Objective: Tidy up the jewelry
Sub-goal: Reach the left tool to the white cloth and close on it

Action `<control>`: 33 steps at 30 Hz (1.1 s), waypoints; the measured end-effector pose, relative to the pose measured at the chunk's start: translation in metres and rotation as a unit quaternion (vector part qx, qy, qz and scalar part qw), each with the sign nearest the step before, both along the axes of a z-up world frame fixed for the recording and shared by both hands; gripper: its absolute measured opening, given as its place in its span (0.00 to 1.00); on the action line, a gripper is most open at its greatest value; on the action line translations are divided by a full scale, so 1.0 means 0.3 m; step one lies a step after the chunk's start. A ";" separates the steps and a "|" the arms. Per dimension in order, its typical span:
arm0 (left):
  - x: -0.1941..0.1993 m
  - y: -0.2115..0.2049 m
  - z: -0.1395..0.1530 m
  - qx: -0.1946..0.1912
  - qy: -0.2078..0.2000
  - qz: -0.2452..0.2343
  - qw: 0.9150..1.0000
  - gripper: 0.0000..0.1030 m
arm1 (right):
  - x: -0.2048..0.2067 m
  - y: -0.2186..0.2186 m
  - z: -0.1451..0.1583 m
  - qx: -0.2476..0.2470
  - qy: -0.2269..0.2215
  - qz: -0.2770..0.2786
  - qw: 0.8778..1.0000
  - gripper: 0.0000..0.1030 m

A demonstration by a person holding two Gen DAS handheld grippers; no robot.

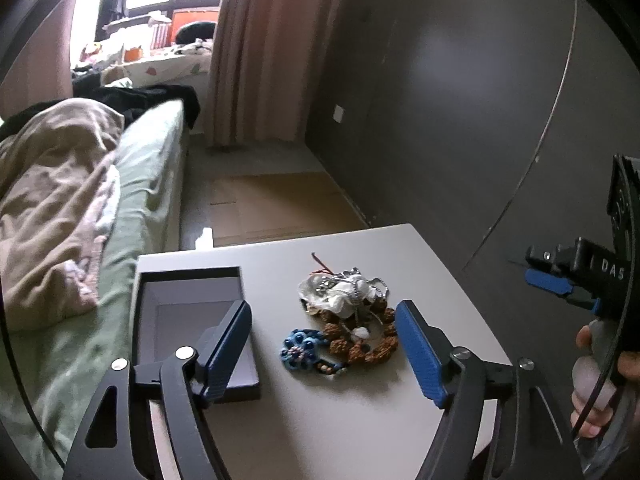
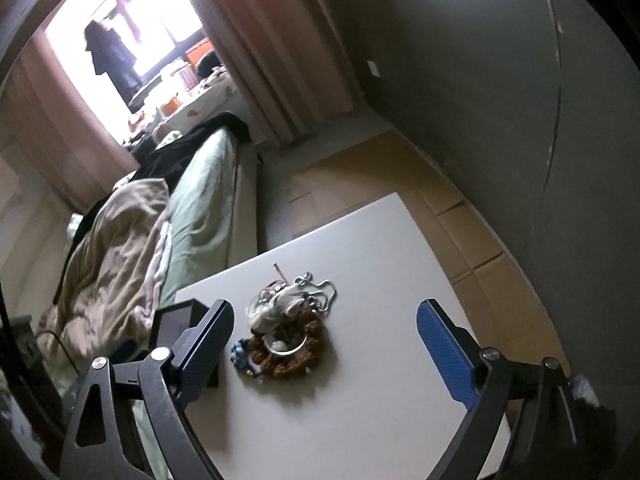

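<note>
both grippers, left (image 1: 326,350) and right (image 2: 326,344), gape wide and empty; the jewelry pile (image 1: 348,316) lies straight ahead of each, box (image 1: 192,280) to its left.

1. i'm working in a home bedroom: a bed (image 1: 152,168) with a green sheet runs off at nine o'clock, a rumpled beige duvet (image 1: 56,200) heaped on it.
2. pink curtains (image 1: 272,48) hang at twelve o'clock beside a bright window (image 2: 132,28).
3. the sill (image 1: 160,56) is cluttered with household bits.
4. dark clothes (image 2: 108,56) hang at the window.
</note>
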State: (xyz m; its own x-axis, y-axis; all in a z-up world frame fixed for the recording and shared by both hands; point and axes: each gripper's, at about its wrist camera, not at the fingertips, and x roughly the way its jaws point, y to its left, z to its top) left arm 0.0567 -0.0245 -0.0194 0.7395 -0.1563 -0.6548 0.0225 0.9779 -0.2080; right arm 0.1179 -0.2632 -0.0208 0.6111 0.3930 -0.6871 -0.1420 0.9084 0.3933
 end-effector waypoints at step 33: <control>0.279 -0.081 -0.275 -0.003 0.089 -0.008 0.996 0.16 | 0.163 0.037 -0.182 0.067 0.096 -0.018 0.993 0.83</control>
State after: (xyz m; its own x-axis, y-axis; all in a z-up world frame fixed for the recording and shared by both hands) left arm 0.1404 -0.0489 -0.1018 0.6090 -0.1723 -0.7743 0.0010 0.9763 -0.2164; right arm 0.1669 -0.2522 -0.0755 0.4894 0.4698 -0.7347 -0.0219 0.8488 0.5282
